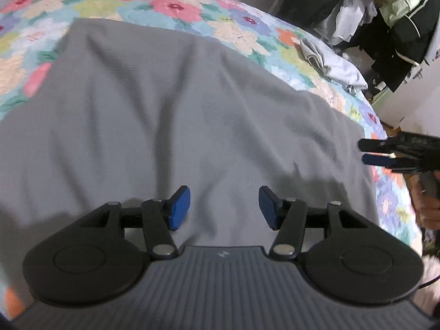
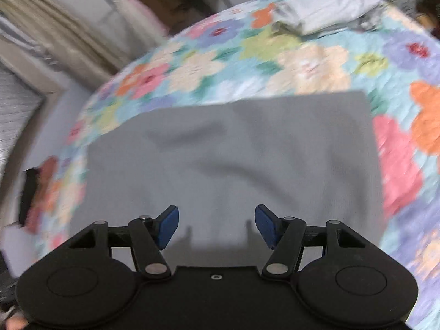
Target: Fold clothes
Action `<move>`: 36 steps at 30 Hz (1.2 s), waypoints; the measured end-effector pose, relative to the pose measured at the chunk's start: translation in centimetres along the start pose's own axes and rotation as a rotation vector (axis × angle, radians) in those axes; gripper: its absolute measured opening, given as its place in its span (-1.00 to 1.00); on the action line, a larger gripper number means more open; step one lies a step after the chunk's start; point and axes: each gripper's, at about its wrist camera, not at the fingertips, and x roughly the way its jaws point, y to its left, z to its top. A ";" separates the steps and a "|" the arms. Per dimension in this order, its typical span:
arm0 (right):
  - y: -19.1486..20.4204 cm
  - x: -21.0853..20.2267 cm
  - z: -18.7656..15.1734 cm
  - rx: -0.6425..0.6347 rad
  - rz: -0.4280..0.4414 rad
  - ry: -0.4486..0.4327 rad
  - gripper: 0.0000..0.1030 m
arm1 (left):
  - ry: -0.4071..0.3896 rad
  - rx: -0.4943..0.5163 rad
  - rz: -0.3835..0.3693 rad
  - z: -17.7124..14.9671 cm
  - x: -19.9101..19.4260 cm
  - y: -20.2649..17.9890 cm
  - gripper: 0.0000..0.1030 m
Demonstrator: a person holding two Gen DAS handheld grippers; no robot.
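Note:
A grey garment (image 1: 170,115) lies spread flat with soft wrinkles on the floral bedspread (image 1: 154,2). My left gripper (image 1: 224,209) hovers open and empty over its near part. The right gripper (image 1: 370,152) shows at the garment's right edge in the left wrist view, its blue pads a small way apart. In the right wrist view the grey garment (image 2: 233,151) fills the middle and my right gripper (image 2: 217,225) is open and empty above it. That view is blurred by motion.
A pale grey-blue folded cloth (image 1: 332,63) lies at the far right of the bed, also in the right wrist view (image 2: 324,13). Dark hanging clothes (image 1: 398,27) crowd the space beyond the bed's right side. A curtain and wall (image 2: 46,35) stand left.

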 end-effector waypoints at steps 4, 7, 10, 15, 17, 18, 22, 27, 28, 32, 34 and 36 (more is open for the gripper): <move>-4.1 2.3 0.5 0.089 -0.053 -0.031 0.30 | 0.038 -0.038 0.097 2.0 3.8 -2.2 -0.02; -6.1 2.0 0.6 0.034 -0.139 -0.076 0.29 | 0.043 -0.027 0.074 3.8 5.8 -4.0 -0.02; -8.3 1.6 2.1 0.043 -0.163 -0.130 0.30 | 0.035 -0.025 0.045 5.5 7.3 -5.4 0.02; -11.9 3.4 4.8 0.110 -0.182 -0.200 0.34 | 0.044 0.034 0.140 6.4 10.0 -7.3 -0.02; -12.9 4.4 5.7 0.124 -0.133 -0.191 0.37 | 0.059 0.041 0.154 6.1 10.3 -7.2 -0.02; -12.8 4.4 5.9 0.117 -0.090 -0.194 0.19 | 0.061 0.037 0.149 6.0 10.3 -7.1 -0.02; -11.0 4.0 5.4 0.042 0.080 -0.188 -0.76 | 0.012 0.022 0.147 6.6 9.1 -7.0 -0.02; -4.1 4.2 0.9 -0.230 0.210 -0.059 -0.82 | -0.091 -0.013 0.117 7.6 6.6 -7.4 0.02; -2.7 4.2 0.0 -0.285 0.235 -0.032 -0.82 | -0.109 -0.024 0.108 7.8 6.2 -7.4 0.05; 2.9 4.4 -3.6 -0.502 0.337 0.074 -0.82 | -0.110 -0.020 0.104 8.1 5.8 -7.9 0.05; 5.1 5.0 -5.6 -0.592 0.346 0.140 -0.82 | -0.094 -0.004 0.096 8.0 6.0 -8.2 0.05; 6.4 6.3 -7.9 -0.653 0.290 0.225 -0.82 | -0.073 0.003 0.088 7.7 6.5 -8.4 0.05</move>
